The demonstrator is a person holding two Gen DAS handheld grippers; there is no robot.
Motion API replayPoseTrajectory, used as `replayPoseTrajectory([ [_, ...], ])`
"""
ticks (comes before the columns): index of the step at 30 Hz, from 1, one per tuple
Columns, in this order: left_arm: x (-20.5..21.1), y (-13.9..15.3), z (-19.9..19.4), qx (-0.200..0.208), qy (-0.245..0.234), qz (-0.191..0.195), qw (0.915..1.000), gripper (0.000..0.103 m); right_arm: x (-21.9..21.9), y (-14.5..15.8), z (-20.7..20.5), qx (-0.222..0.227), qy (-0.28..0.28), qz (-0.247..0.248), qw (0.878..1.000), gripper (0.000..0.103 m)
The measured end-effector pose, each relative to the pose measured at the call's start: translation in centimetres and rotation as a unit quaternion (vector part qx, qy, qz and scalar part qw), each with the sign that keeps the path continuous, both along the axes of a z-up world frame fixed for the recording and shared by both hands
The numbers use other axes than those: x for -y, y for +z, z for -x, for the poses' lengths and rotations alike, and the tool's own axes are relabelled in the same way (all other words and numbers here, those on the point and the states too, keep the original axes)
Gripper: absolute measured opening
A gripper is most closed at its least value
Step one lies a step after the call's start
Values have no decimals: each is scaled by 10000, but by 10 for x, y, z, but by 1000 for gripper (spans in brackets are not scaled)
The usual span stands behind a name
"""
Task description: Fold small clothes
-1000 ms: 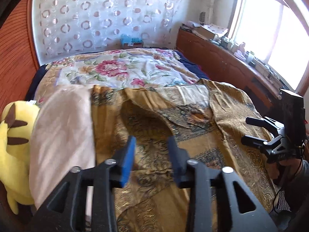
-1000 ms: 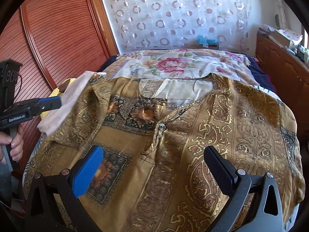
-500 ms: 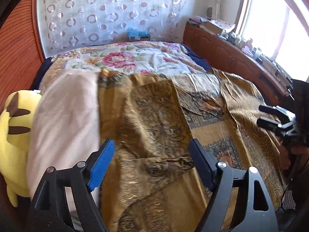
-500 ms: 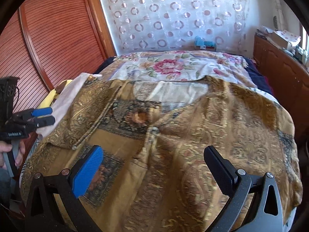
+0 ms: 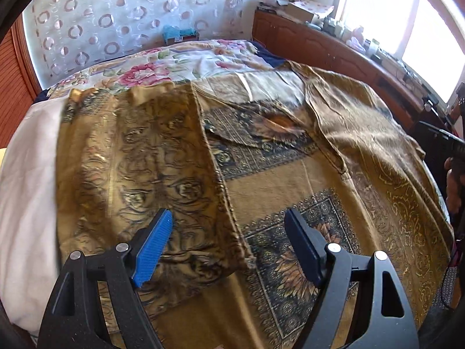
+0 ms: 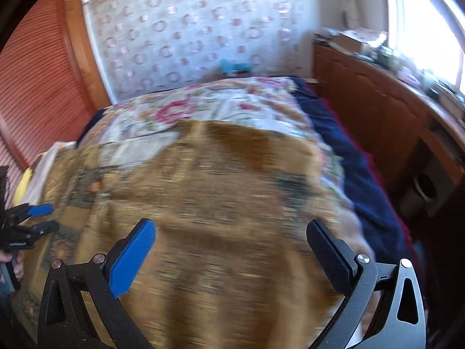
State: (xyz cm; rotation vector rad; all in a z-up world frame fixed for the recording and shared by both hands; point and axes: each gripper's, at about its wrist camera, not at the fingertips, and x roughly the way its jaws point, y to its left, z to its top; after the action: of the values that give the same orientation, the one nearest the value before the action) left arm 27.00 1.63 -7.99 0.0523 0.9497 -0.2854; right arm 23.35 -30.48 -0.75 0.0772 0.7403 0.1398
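Hovering at lower centre of its own view, the left gripper [image 5: 229,241] has just spread its fingers, empty, over the folded golden shirt [image 5: 305,180]; the right gripper [image 6: 232,247] gapes empty too.

Left gripper [image 5: 228,240]: sitting at the bottom of its own view, angled downward, jaws standing wide apart with nothing between the pads.
Left gripper, other view: showing at the left edge of the right wrist view, fingers [image 6: 40,210] parted.
Left hand [image 6: 14,264]: gripping the handle at lower left.
Right gripper [image 6: 232,247]: filling the bottom of its view, jaws spread wide, nothing held; frame is blurring.
Right hand [image 5: 453,183]: partly showing at right edge.
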Motion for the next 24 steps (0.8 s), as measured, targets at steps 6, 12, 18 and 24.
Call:
replayPoseTrajectory([
  [6,11,-6,4,259,-84,-341,9990,88,34,-7,6,-228,-429,58,9988,100],
  [12,16,-7,4,191,-261,-384,9987,103,47,-17,8,-547,-620,-12,9966,94],
  [18,17,-6,4,195,-257,-376,9988,103,57,-25,2,-939,-673,-284,9929,75],
  [24,17,-7,4,194,-257,-375,9988,103,63,-15,-8,-981,-433,-595,9924,52],
])
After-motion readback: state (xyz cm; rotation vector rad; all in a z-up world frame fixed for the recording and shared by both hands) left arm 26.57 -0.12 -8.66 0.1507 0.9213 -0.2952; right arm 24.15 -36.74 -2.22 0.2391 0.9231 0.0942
